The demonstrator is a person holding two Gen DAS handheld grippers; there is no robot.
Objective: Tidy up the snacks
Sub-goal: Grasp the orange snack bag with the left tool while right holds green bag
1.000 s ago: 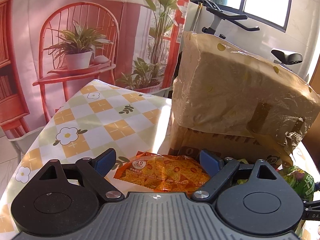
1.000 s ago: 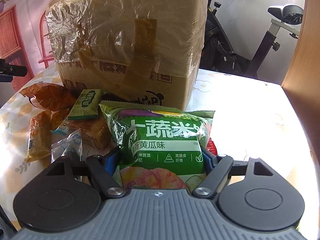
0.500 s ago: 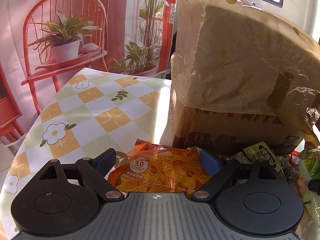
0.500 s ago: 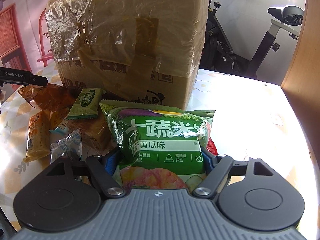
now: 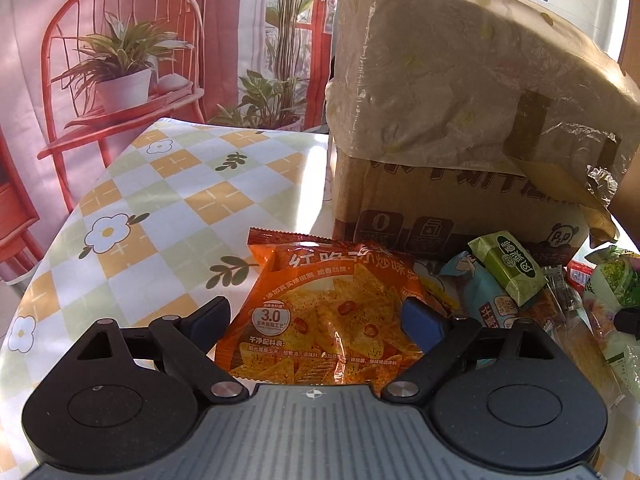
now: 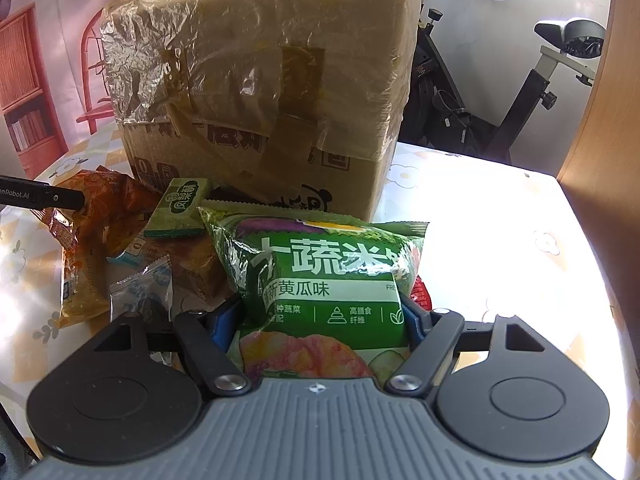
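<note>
We see a big cardboard box [image 6: 256,92] wrapped in film on the desk [image 5: 168,200]; before it lies a heap of snacks; our right claw [image 6: 322,320] has just closed a little and grips the green bag [image 6: 320,276]; our left claw [image 5: 316,316] stands open around the orange bag [image 5: 324,312], its pads apart from it.
</note>
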